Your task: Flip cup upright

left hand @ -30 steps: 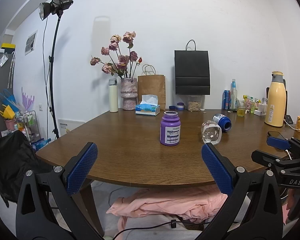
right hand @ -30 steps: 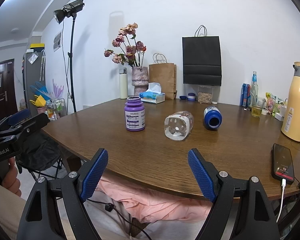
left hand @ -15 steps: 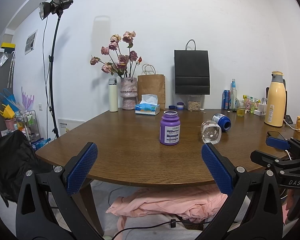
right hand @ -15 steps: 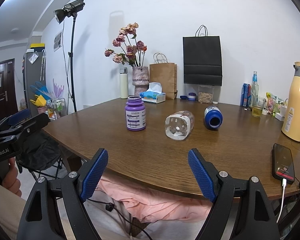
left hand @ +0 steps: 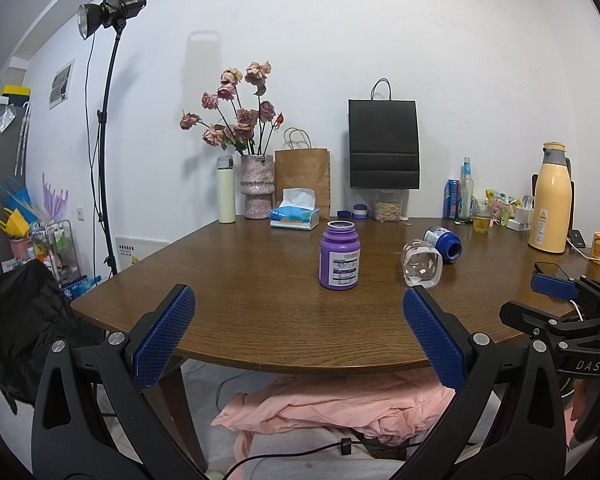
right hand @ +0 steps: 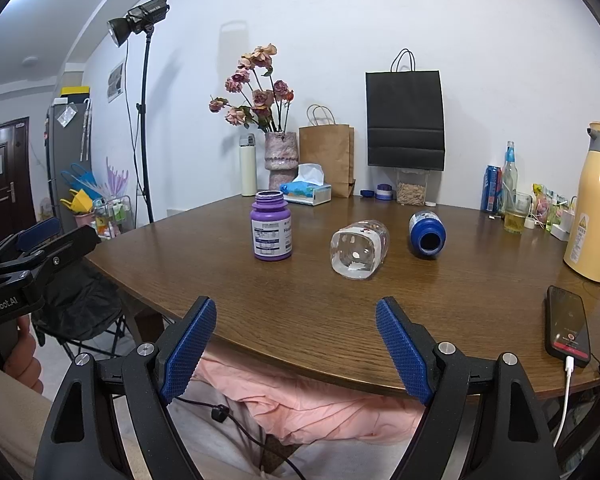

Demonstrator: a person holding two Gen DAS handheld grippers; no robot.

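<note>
A clear glass cup lies on its side on the brown table, its base toward me; it also shows in the left wrist view. A blue cup lies on its side behind it, its mouth toward me, also in the left wrist view. A purple bottle stands upright to the left, also in the left wrist view. My right gripper is open and empty at the table's near edge. My left gripper is open and empty, also short of the table.
A phone on a white cable lies at the right front edge. A yellow thermos, cans, a glass and snacks stand at the right. A vase of roses, tissue box and paper bags line the back. Pink cloth lies below.
Both views have shifted very slightly; the cups and the bottle have not moved, and both grippers stay open.
</note>
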